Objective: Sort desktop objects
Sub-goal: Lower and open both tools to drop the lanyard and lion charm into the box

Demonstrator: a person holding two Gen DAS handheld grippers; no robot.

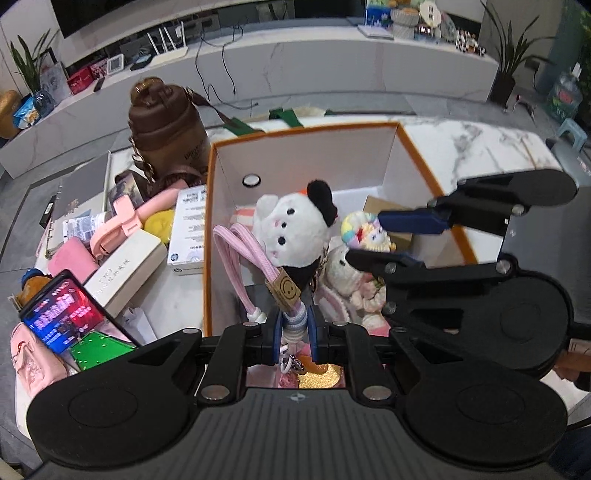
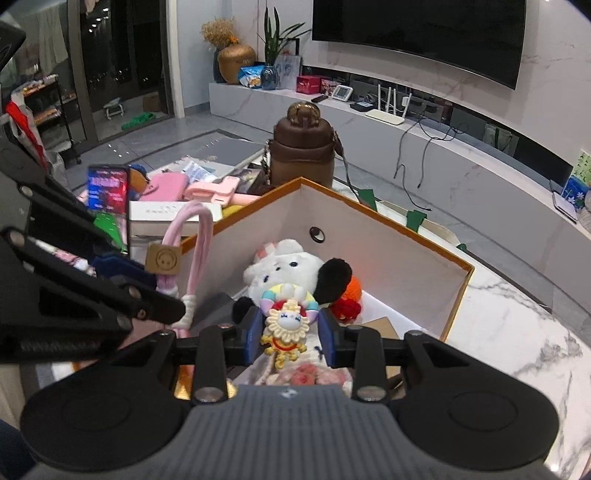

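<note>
Both hand-held grippers clamp charms over box (image 1: 413, 155).

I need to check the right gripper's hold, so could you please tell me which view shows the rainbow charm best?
The right wrist view: the rainbow charm faces the camera, clamped between the blue fingers. The left wrist view shows the charm smaller, from the side, partly covered by the right gripper.

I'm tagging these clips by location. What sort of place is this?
Most likely a home living room: a wall-mounted television, a long low marble media shelf carrying a router, and potted plants.
</note>
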